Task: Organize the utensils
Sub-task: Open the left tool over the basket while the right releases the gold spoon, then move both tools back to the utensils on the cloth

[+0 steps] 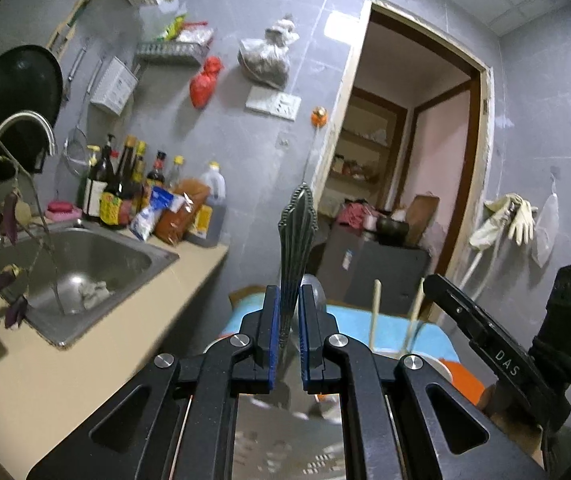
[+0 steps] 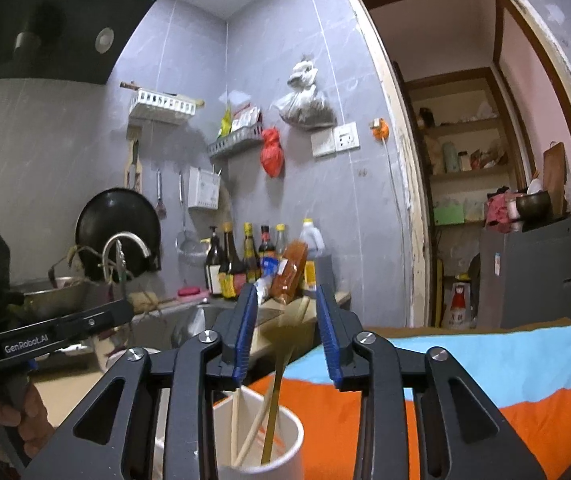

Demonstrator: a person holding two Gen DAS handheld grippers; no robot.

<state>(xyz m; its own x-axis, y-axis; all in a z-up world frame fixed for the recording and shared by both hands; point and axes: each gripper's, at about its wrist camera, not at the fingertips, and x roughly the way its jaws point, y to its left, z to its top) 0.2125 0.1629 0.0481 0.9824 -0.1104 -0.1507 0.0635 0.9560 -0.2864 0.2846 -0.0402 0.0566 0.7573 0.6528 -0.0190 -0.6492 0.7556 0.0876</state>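
- Two grippers: our left gripper (image 1: pixel 288 308) clamps an ornate silver utensil handle (image 1: pixel 296 240) upright.
- Our right gripper (image 2: pixel 287 320) gapes wide above the white cup (image 2: pixel 285 440) of wooden chopsticks (image 2: pixel 275 400).

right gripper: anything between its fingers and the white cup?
Only wooden chopsticks, standing in the white cup and rising between the open right gripper fingers. Right wrist view.

Right gripper (image 2: pixel 287 332) fingers (image 2: pixel 245 324) spread wide above white cup (image 2: pixel 285 436) holding chopsticks (image 2: pixel 275 400), orange-and-blue cloth (image 2: pixel 485 380) beside, sauce bottles (image 2: pixel 245 264) behind
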